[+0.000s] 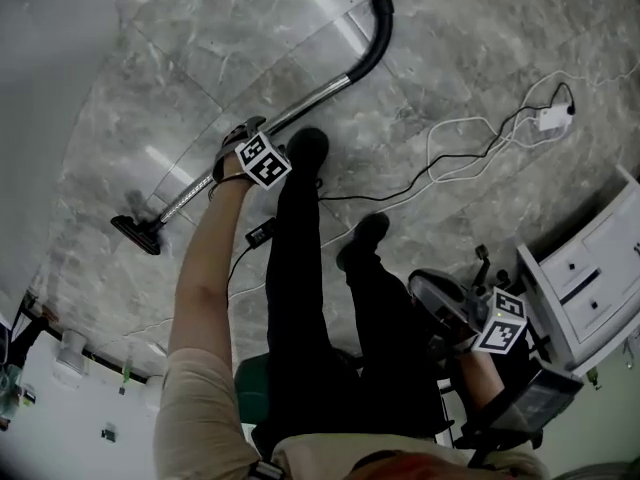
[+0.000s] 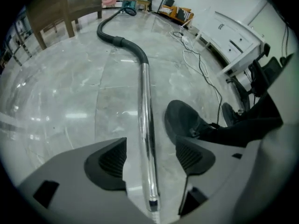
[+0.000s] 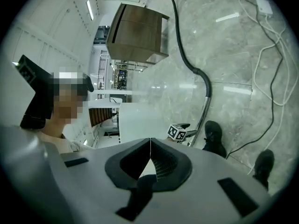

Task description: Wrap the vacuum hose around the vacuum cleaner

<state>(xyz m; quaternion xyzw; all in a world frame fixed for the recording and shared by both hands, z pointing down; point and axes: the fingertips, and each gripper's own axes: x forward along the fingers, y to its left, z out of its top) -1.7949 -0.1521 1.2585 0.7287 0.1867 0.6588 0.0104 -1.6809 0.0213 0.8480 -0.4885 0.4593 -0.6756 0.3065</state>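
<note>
Head view: left gripper [image 1: 240, 146] was down at the floor over the metal wand [image 1: 300, 103], whose brush head [image 1: 137, 232] lay on the floor; the black hose [image 1: 378, 28] ran off the top edge. The right gripper [image 1: 490, 323] was low by the chair. Left gripper view: jaws spread, wand between the pads but not pressed. The hose curved away to what looked like the teal vacuum cleaner [image 2: 129, 4], well apart. Right gripper view: jaws clenched on nothing. Step judged: picking up the wand, wrapping not started. The next move calls for closing on the wand and lifting it.
</note>
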